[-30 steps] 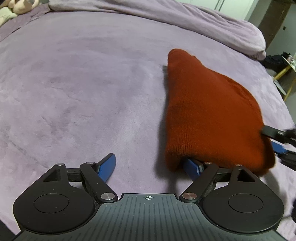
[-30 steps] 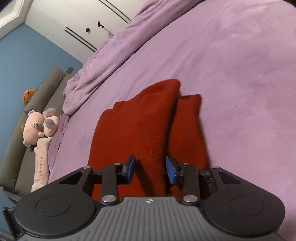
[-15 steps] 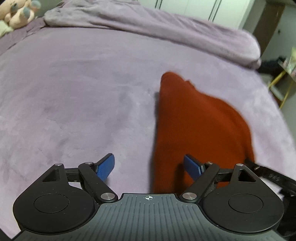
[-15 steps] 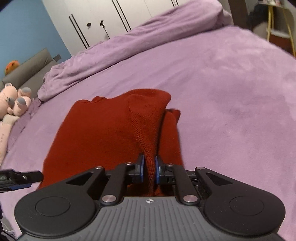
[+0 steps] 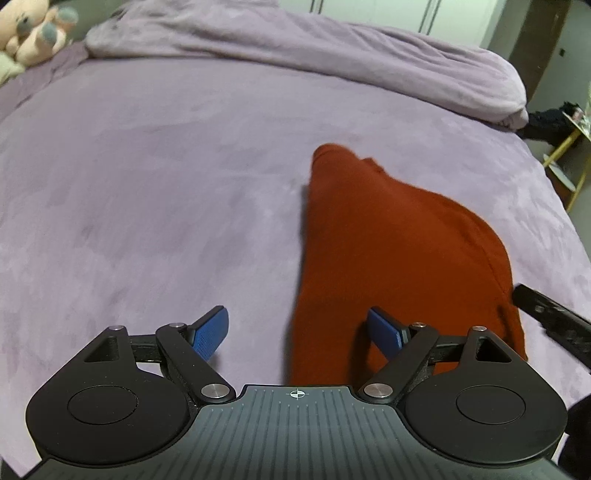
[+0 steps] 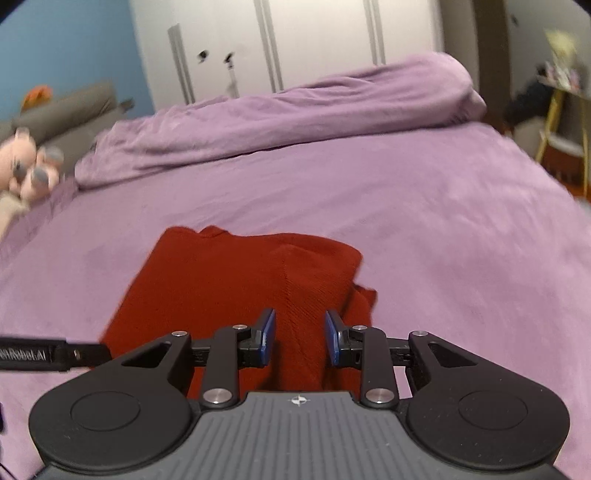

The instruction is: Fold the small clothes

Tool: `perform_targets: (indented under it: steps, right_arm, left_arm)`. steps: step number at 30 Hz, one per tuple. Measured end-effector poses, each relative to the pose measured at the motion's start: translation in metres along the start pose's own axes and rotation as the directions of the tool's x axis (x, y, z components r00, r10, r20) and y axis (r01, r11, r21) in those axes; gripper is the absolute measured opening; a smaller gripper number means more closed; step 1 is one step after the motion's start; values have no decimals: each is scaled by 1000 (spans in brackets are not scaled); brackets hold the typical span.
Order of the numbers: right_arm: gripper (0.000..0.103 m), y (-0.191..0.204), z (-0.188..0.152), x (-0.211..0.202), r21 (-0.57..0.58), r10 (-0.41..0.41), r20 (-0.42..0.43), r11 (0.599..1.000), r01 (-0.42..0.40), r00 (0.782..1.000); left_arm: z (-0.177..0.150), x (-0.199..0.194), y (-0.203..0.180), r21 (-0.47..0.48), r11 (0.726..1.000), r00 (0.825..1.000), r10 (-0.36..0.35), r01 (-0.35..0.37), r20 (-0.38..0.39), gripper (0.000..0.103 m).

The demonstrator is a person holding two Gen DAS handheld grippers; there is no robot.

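Observation:
A rust-red knitted garment [image 5: 399, 254] lies folded on the purple bed; it also shows in the right wrist view [image 6: 236, 284]. My left gripper [image 5: 297, 334] is open, its jaws wide apart over the garment's near left edge, holding nothing. My right gripper [image 6: 299, 338] is open, its blue pads a small gap apart above the garment's near right part, with a raised fold of cloth below the gap. The right gripper's finger [image 5: 550, 317] shows at the right edge of the left wrist view.
A rolled purple duvet [image 6: 280, 122] lies across the far side of the bed [image 5: 147, 184]. A pink plush toy [image 5: 33, 33] sits at the far left. White wardrobe doors [image 6: 295, 48] stand behind. A yellow-legged stand [image 6: 561, 122] is beyond the bed's right edge.
My right gripper was shut on a fold of the garment half a second ago and has opened and let it go. Both grippers have lifted and tilted up; the garment has settled flatter.

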State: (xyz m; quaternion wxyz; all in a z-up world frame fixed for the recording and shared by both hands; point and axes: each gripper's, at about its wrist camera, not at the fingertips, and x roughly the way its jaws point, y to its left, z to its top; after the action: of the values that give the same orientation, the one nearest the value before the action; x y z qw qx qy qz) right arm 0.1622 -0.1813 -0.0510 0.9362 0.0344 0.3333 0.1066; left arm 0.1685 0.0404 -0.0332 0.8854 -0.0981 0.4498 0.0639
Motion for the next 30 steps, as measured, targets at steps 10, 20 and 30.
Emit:
perform_targets:
  steps: [10, 20, 30]
  right_arm:
    - [26, 14, -24, 28, -223, -81, 22, 971, 84, 996]
    - [82, 6, -56, -47, 10, -64, -168, 998, 66, 984]
    - [99, 37, -53, -86, -28, -141, -282, 990, 139, 949]
  left_arm:
    - [10, 41, -9, 59, 998, 1000, 24, -23, -8, 100]
    - [-24, -4, 9, 34, 999, 998, 15, -13, -55, 100]
    - [-48, -50, -1, 151, 986, 994, 80, -68, -74, 100]
